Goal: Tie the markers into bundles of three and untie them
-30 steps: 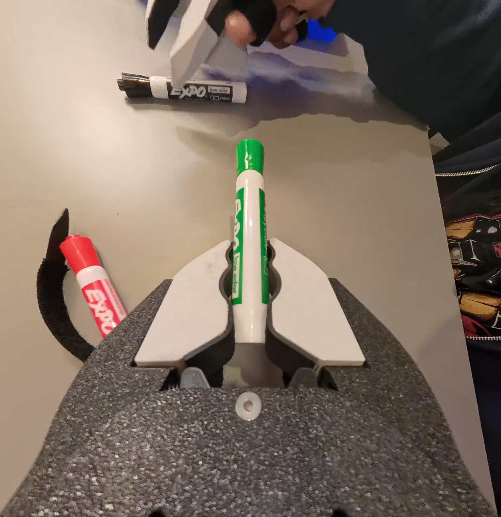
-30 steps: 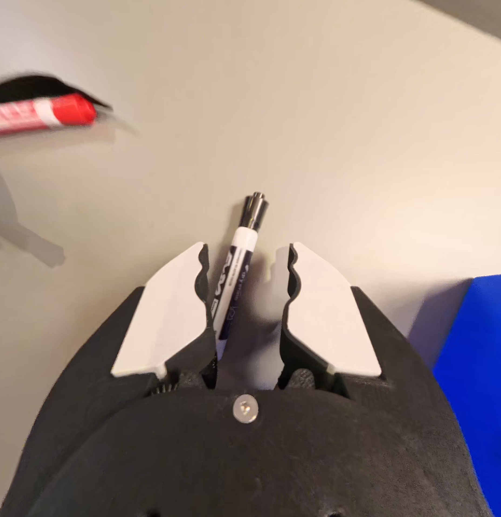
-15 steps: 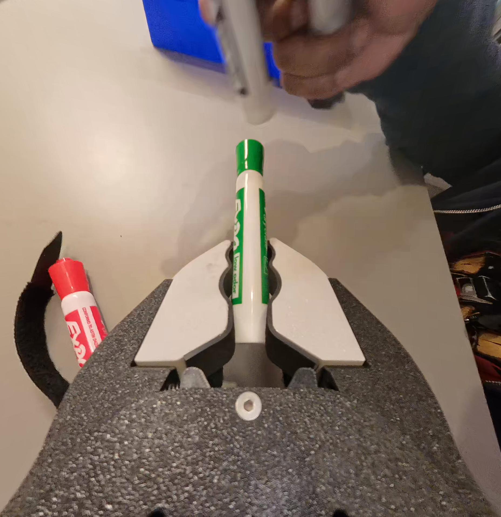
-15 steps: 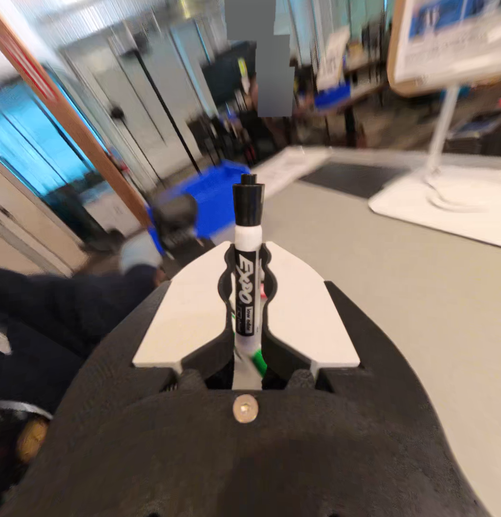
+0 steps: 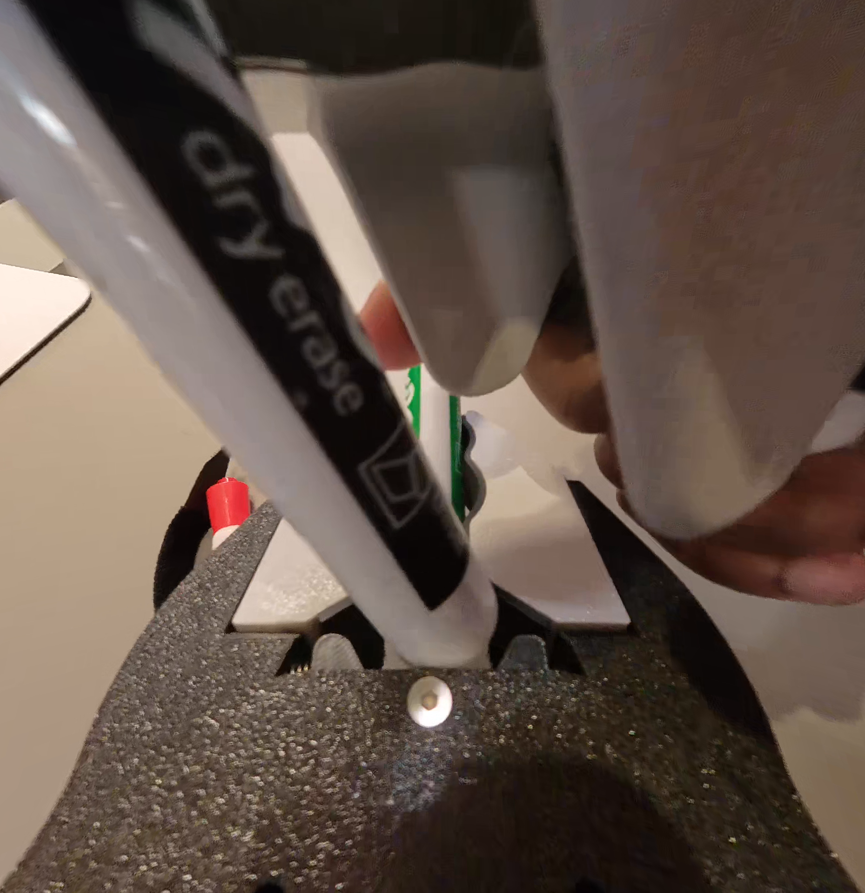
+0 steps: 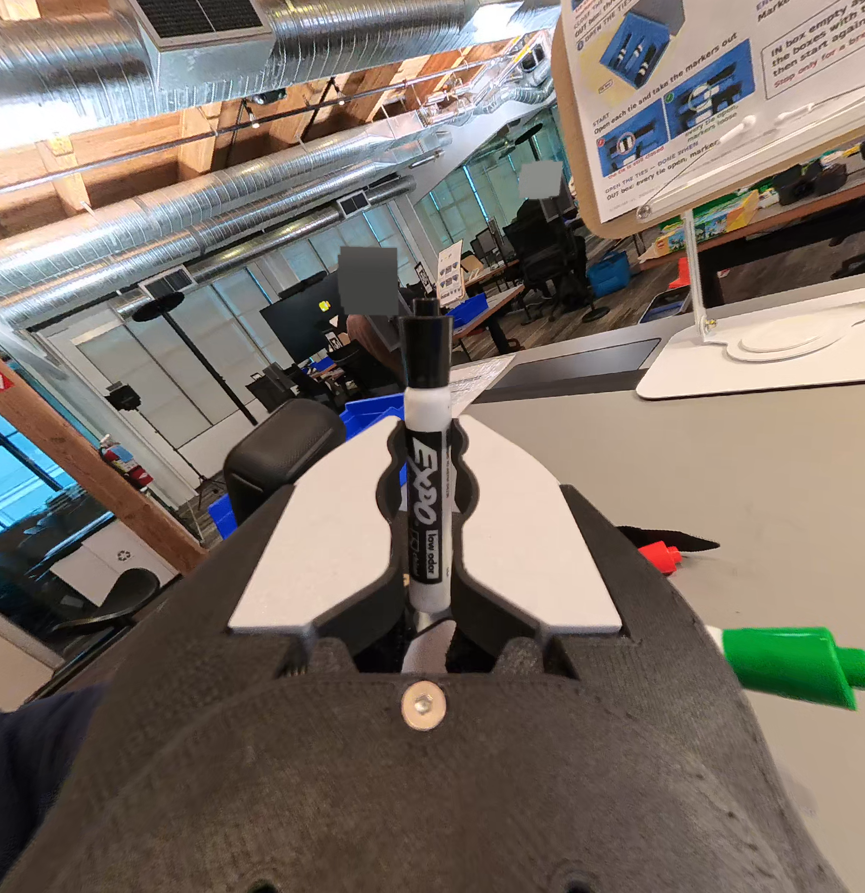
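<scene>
While our right gripper (image 6: 423, 488) points up and out across the room, its two pale fingers are pressed in on the white-barrelled marker with the black cap (image 6: 426, 464), which stands upright in the scalloped notch between them, cap end away from the camera. Below and to the right of that gripper we see the green cap of the white marker with green print (image 6: 797, 664) jutting out sideways over the plain grey tabletop (image 6: 710, 483). Farther back on the table lies the red-capped marker (image 6: 660, 555), resting on the black fabric strap (image 6: 672, 535).

From our left wrist view, the black-capped marker (image 5: 256, 309) crosses the picture slantwise, very near the lens and blurred, with its blunt white end down at the base of our left gripper (image 5: 449, 464). Behind it we make out a strip of the green-printed marker (image 5: 437, 435) running forward between the left gripper's pale fingers, which lie close against it as far as we can see; the black marker covers much of the left finger. A large pale finger (image 5: 449, 251) of the right gripper hangs over the scene, and the person's hand (image 5: 783, 531) shows at the right. At the left edge of the gripper body the red cap (image 5: 227, 502) peeks out, with the dark strap (image 5: 186, 526) curling around it on the table (image 5: 82, 483).
</scene>
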A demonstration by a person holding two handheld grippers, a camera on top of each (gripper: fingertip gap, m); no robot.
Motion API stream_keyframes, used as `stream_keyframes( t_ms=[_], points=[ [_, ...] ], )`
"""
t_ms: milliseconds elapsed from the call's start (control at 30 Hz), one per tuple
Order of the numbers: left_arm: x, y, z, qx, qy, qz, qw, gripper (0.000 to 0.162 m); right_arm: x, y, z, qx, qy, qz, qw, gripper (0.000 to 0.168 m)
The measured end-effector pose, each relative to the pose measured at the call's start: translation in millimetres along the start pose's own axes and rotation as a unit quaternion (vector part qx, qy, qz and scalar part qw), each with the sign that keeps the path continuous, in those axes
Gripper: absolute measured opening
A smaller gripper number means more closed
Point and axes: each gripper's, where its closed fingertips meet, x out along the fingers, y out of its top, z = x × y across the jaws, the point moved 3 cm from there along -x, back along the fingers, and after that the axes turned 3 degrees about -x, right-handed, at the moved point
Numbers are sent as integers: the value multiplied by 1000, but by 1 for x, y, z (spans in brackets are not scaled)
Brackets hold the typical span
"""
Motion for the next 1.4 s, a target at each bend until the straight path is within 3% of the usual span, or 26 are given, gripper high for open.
stream_keyframes(
  t_ms=[67, 100, 167, 200, 400, 800, 1400],
  points=[
    [1, 0, 1, -2, -3, 1, 1000, 22, 2, -5, -1, -6, -3, -9, 1000, 18],
    [1, -1, 3, 3, -4, -1, 1000, 35, 2, -7, 0, -9, -6, -8, 1000, 18],
    [1, -1, 3, 8, 0, -5, 1000, 19, -1, -8, 2, -15, -12, -11, 1000, 18],
    [0, 1, 3, 3, -3, 1, 1000, 24, -3, -9, 3, -15, -12, -9, 1000, 18],
    [-3, 0, -7, -33, -2, 9, 999, 21, -12, -18, 4, -26, -11, -15, 999, 18],
    [0, -6, -6, -22, 0, -24, 999, 21, -20, -20, 6, -74, 8, -41, 996, 18],
    [-13, 18, -2, 1, -15, 85, 996, 23, -21, -10, -5, -120, 35, -48, 991, 24]
  ],
)
